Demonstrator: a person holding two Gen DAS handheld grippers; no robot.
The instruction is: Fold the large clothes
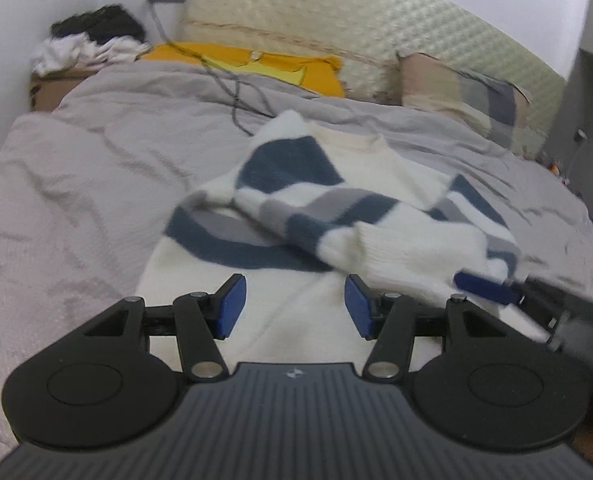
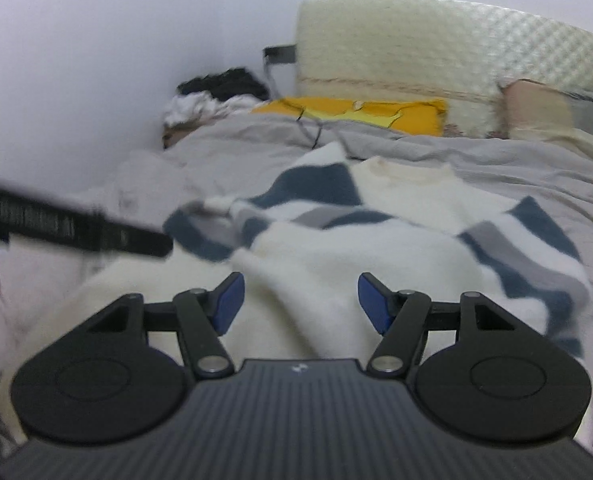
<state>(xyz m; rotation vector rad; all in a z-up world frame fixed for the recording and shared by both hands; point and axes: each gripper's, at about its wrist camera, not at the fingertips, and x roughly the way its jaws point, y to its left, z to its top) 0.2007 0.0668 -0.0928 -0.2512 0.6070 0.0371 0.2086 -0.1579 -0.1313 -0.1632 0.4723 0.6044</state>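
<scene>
A white sweater (image 1: 376,168) with navy and grey stripes lies on the grey duvet (image 1: 76,184). One striped sleeve (image 1: 316,208) is folded across its body towards the right. My left gripper (image 1: 294,306) hovers open over the sweater's white lower part, with nothing pinched. At the right edge of the left wrist view, a blue finger (image 1: 484,284) of the right gripper sits against the sleeve's white cuff. In the right wrist view my right gripper (image 2: 300,304) stands open over the sweater (image 2: 416,200). White knit fills the gap beneath its pads, and they do not press on it.
A cream quilted headboard (image 1: 336,12) stands at the back, with a yellow pillow (image 1: 256,64) and a plaid pillow (image 1: 468,92) before it. A black cable (image 1: 240,96) trails over the duvet. Dark and white clothes (image 1: 88,40) are piled on a box by the left wall.
</scene>
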